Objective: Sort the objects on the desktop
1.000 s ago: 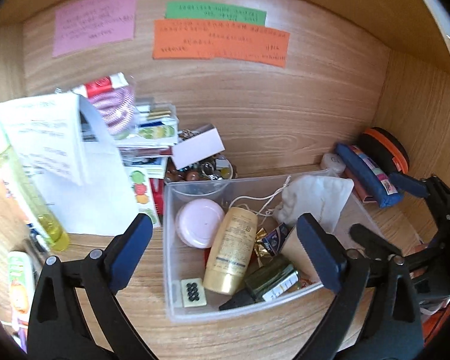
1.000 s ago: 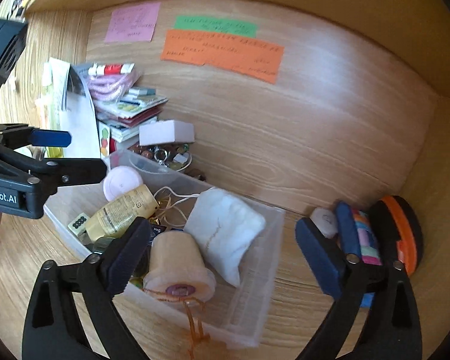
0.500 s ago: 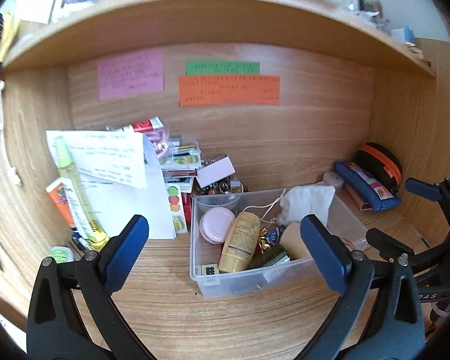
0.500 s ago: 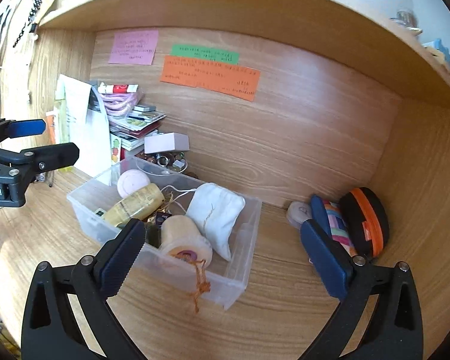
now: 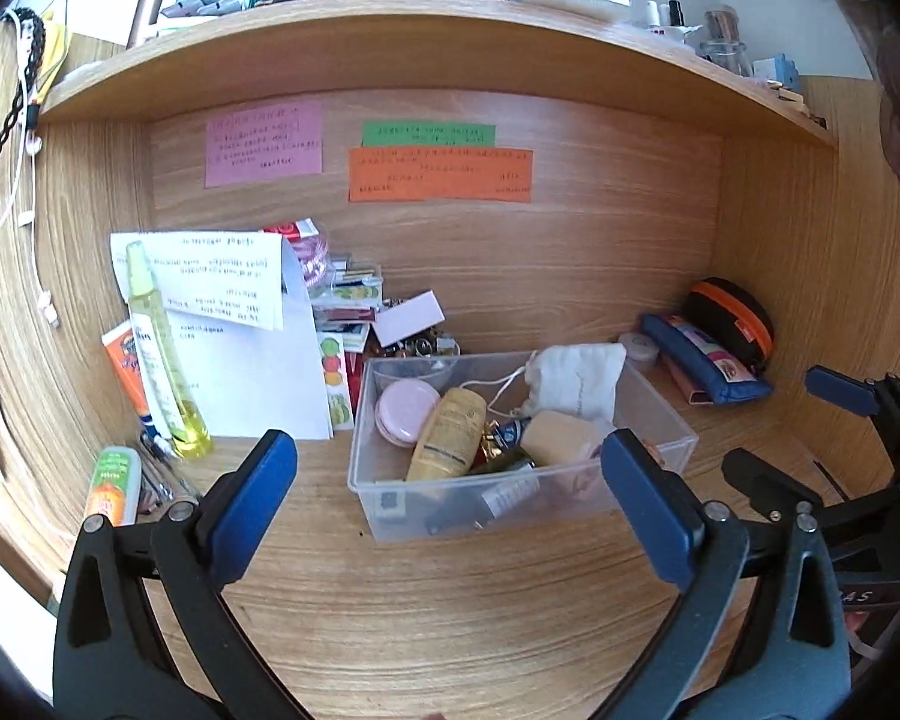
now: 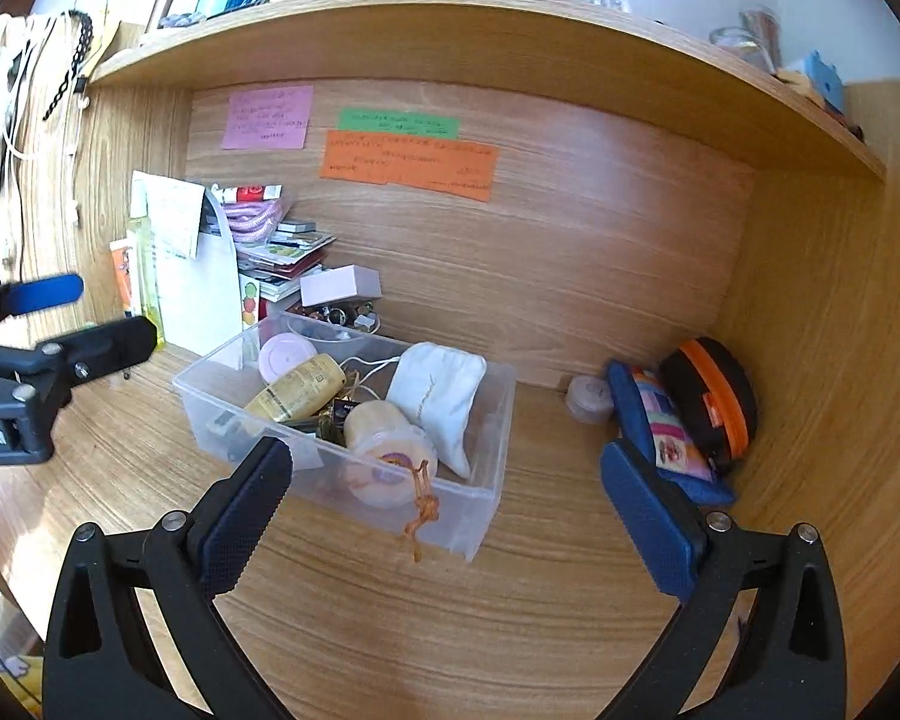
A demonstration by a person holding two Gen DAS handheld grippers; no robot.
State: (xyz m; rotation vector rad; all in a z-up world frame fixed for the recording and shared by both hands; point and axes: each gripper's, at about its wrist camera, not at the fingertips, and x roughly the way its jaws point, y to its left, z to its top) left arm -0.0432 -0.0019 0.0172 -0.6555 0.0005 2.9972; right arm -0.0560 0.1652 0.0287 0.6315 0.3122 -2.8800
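A clear plastic bin [image 5: 660, 420] [image 6: 486, 498] stands on the wooden desk. It holds a pink round case [image 5: 405, 417], a tan lotion bottle [image 5: 450, 435] [image 6: 297, 387], a white drawstring pouch [image 5: 576, 381] [image 6: 441, 396], a cream candle jar [image 6: 387, 450] and small items. My left gripper [image 5: 450, 510] is open and empty, in front of the bin. My right gripper [image 6: 447, 510] is open and empty, in front of the bin's right part.
A blue pencil case [image 5: 702, 360] [image 6: 660, 432], a black-orange pouch [image 6: 711, 390] and a small round tin [image 6: 588, 399] lie at the right wall. Papers [image 5: 240, 324], a yellow spray bottle [image 5: 159, 354], tubes and stacked booklets stand at left. A shelf hangs overhead.
Both grippers have pulled back and away from the bin, which now looks smaller and farther. Both stay open and empty. The bin's contents have not moved.
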